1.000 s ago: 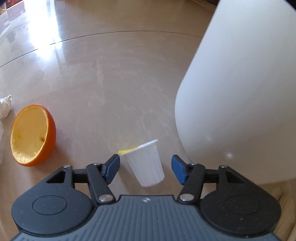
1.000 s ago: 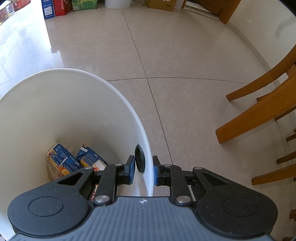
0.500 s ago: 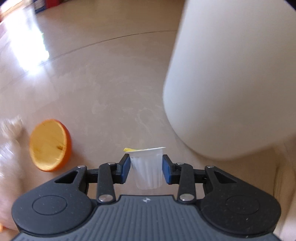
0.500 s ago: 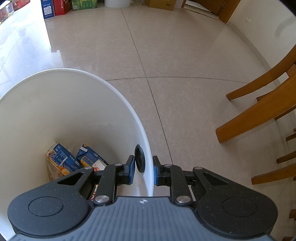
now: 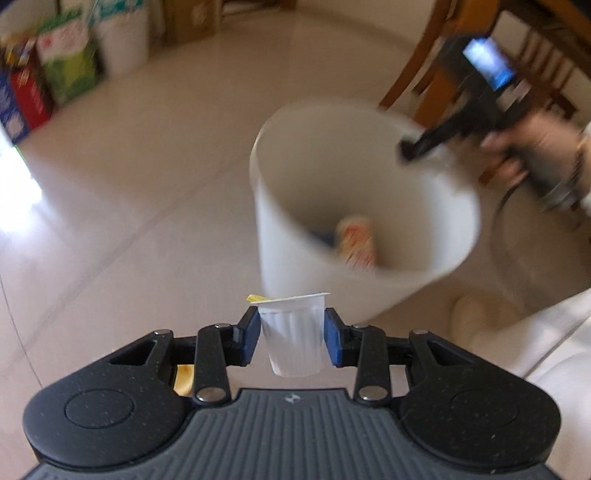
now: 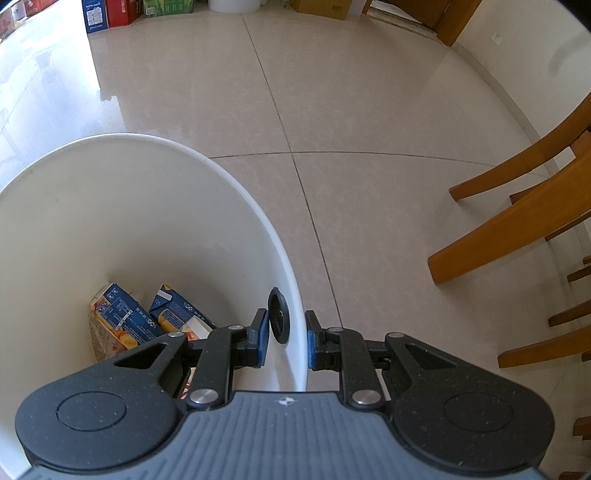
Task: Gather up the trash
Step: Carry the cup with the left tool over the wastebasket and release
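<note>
The left tongs [image 5: 291, 338] are clamping a small ribbed white plastic cup [image 5: 293, 332] with a bit of yellow foil at its rim, both blue pads pressing on its sides at the lower centre of the left wrist view. The cup is hanging clear of the glossy beige tiled floor [image 5: 140, 192], just in front of and below the near wall of a tall white plastic bin [image 5: 295, 206] that is filling the middle of the frame. Blurred cartons are lying at the bottom of the bin.

The right tongs [image 6: 286, 338] are gripping the bin's rim at the lower centre of the right wrist view, one pad inside beside a black round plug [image 6: 279, 317] in the wall, the other outside. Blue and orange drink cartons [image 6: 125, 325] are lying on the bin's floor at lower left. Brown wooden chair legs [image 6: 517, 229] are crossing the right edge. Coloured boxes [image 6: 110, 13] are standing along the top left.
</note>
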A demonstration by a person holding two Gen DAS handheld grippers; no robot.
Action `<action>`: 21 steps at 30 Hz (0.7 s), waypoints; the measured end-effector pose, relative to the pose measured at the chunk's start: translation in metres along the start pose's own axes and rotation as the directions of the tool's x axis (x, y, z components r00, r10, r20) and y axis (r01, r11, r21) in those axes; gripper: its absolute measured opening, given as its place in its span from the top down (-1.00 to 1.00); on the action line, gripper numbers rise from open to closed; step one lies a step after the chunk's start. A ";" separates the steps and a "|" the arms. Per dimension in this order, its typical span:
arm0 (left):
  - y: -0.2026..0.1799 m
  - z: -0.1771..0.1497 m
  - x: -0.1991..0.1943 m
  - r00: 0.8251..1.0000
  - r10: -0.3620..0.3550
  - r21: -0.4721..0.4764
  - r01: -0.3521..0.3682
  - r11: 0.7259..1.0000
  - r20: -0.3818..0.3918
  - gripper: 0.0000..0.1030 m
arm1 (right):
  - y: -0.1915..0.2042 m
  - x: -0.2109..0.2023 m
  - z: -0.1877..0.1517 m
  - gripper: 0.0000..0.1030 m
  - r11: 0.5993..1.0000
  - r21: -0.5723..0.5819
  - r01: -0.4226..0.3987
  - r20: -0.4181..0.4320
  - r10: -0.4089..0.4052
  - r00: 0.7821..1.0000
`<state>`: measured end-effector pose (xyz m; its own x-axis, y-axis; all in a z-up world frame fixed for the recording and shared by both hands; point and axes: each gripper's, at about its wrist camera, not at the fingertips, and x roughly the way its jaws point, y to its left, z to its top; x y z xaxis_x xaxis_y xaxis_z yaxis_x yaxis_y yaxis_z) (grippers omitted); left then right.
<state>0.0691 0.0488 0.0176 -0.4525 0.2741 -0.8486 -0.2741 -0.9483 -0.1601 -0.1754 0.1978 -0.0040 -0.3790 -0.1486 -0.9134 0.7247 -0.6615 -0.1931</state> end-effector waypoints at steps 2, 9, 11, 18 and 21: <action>0.001 0.029 0.007 0.999 -0.017 0.022 0.016 1.000 0.033 0.31 | 0.000 0.000 0.000 0.55 1.000 0.000 0.001 0.000 -0.001 1.000; -0.047 0.066 0.024 0.995 -0.063 0.091 0.056 0.994 0.081 0.30 | 0.002 0.000 0.000 0.54 1.000 -0.009 0.013 0.006 -0.013 1.000; -0.055 0.069 0.034 0.995 -0.080 0.091 0.074 0.993 0.063 0.29 | 0.004 0.000 0.000 0.54 1.000 -0.024 0.019 0.012 -0.019 1.000; -0.046 0.069 0.040 0.996 -0.035 0.045 0.031 0.998 0.086 -0.53 | 0.005 0.001 0.002 0.53 0.999 -0.036 0.023 0.017 -0.022 1.000; -0.031 0.064 0.031 0.995 0.003 0.031 -0.006 0.999 0.098 -0.62 | 0.003 0.000 0.002 0.53 0.999 -0.026 0.022 0.022 -0.021 1.000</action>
<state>0.0092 0.0970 0.0288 -0.5341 0.2855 -0.7957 -0.2979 -0.9444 -0.1389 -0.1749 0.1943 -0.0036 -0.4072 -0.1510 -0.9008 0.7312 -0.6449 -0.2224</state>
